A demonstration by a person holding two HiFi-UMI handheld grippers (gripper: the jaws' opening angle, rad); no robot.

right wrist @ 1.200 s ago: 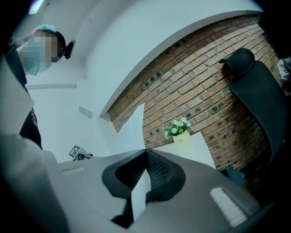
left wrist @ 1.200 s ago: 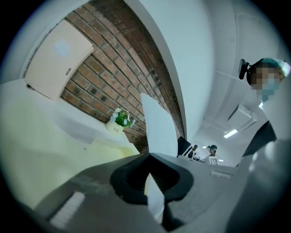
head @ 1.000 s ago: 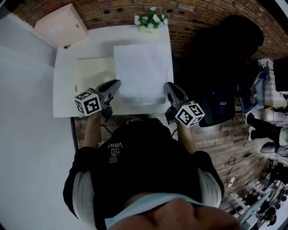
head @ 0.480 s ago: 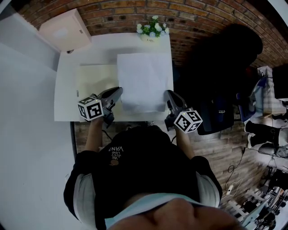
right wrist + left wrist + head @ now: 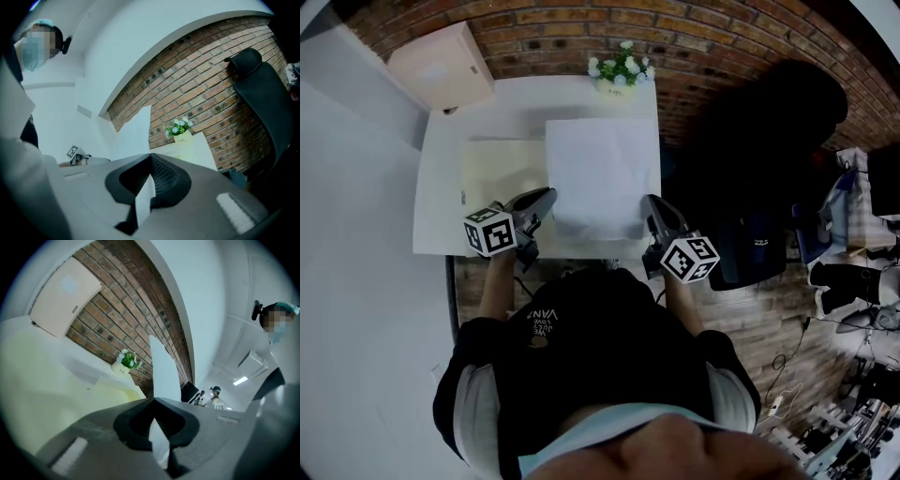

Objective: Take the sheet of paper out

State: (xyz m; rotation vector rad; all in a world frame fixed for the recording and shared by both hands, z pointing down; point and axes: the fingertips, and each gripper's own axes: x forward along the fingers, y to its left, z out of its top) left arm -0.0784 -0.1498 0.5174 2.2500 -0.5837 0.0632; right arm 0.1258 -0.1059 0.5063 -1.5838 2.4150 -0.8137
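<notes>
Head view: the left tool (image 5: 546, 197) and the right tool (image 5: 650, 202) each grip a near corner of the sheet of paper (image 5: 602, 173). The sheet spans the worktop (image 5: 441, 187) between them, with its left edge over a yellow folder (image 5: 502, 169). A flower pot (image 5: 621, 67) stands at the far edge. Left gripper view: the jaws are closed on the sheet's edge, and the sheet rises beyond them. Right gripper view: the jaws are likewise clamped on the sheet.
</notes>
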